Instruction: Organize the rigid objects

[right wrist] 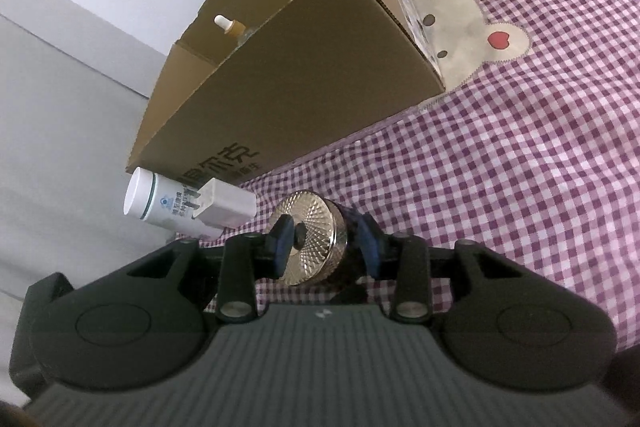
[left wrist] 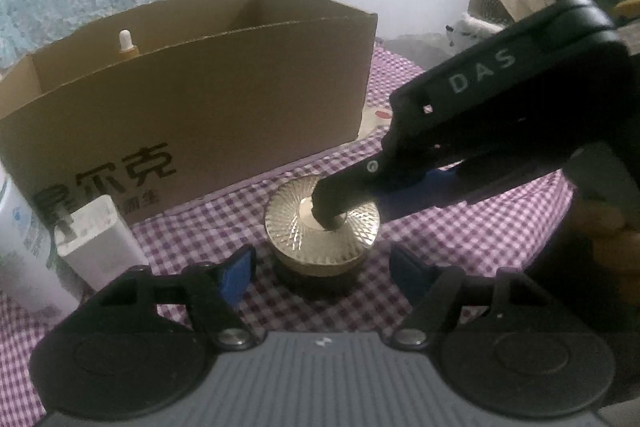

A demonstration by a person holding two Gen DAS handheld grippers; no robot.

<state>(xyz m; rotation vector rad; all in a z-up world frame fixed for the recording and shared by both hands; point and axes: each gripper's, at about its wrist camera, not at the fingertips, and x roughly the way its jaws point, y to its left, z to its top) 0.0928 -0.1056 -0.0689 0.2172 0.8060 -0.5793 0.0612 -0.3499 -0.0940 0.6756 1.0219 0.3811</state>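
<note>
The R hand-held gripper [right wrist: 324, 241] is turned on its side. One finger tip sits right on the middle of the gold lid [left wrist: 288, 227] of a small jar [right wrist: 316, 247]. The other blue pad is by the jar's dark bottom part. Can't tell if it's squeezing the jar or just resting on it.

The L hand-held gripper [left wrist: 324, 267] is spread wide w/ nothing in it. The jar is just in front of it, btwn the two blue pads but not touching them.

The jar stands on the checked bed cover [right wrist: 500, 167], near the front wall of the cardboard box [left wrist: 200, 107].

My guess on the jar: hard, prob glass w/ a shiny lid, so a bit heavy for its size, slippery, and it could break if dropped. The lid has bumpy cuts round the edge, which should help the pads hold on. Best to pinch it across the sides, low on the lid or on the dark body. Top-to-bottom looks wobbly.

Next to the jar are a white plug charger [left wrist: 96, 239] and a white bottle [right wrist: 152, 203], touching each other. A dropper bottle [left wrist: 125, 45] pokes up inside the box.
</note>
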